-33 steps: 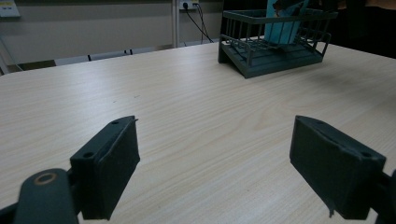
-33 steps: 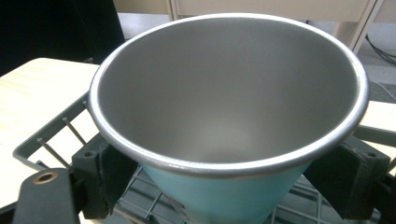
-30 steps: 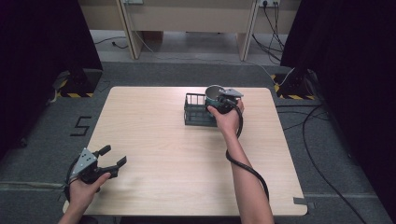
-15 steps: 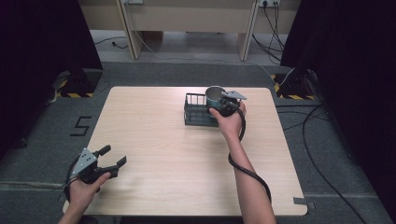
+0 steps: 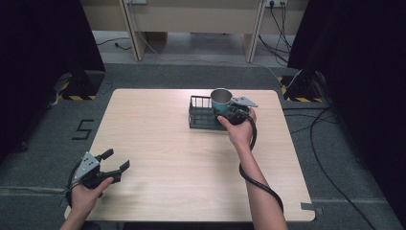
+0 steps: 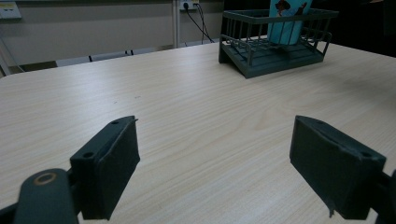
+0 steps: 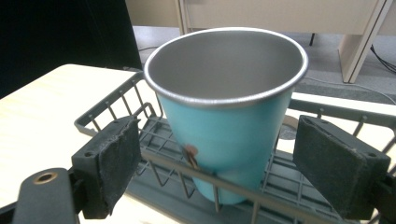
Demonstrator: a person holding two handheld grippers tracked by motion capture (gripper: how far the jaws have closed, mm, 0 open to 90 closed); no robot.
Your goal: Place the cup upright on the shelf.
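Your left gripper [image 5: 109, 164] rested at the near left corner of the table [image 5: 158, 143], a pale wood-grain laminate with a smooth, matte top; its jaws stood wide apart and held nothing, and in the left gripper view the two black pads [image 6: 109, 165] appeared as blunt, roughly rectangular blocks with bare tabletop between them. Toward the far middle of the table stood the wire basket [image 5: 201, 114], a dark grey-green rack of thin metal rods with an open grid floor and a rectangular top rail. The cup [image 5: 220, 99] stood upright inside the basket at its right end. The cup was a tapered tumbler, wider at the mouth than at the base; its outer wall was smooth teal, its inside brushed bare metal, and its lip a rolled silver rim. In the right gripper view a small brownish mark showed low on the teal wall, just behind the basket's near rail [image 7: 224, 182]. Your right gripper [image 5: 229, 113] sat just at the basket's near right side, its jaws spread wide and clear of the cup on either side; the pads [image 7: 112, 158] looked worn and slightly pitted. The cup was therefore not gripped.
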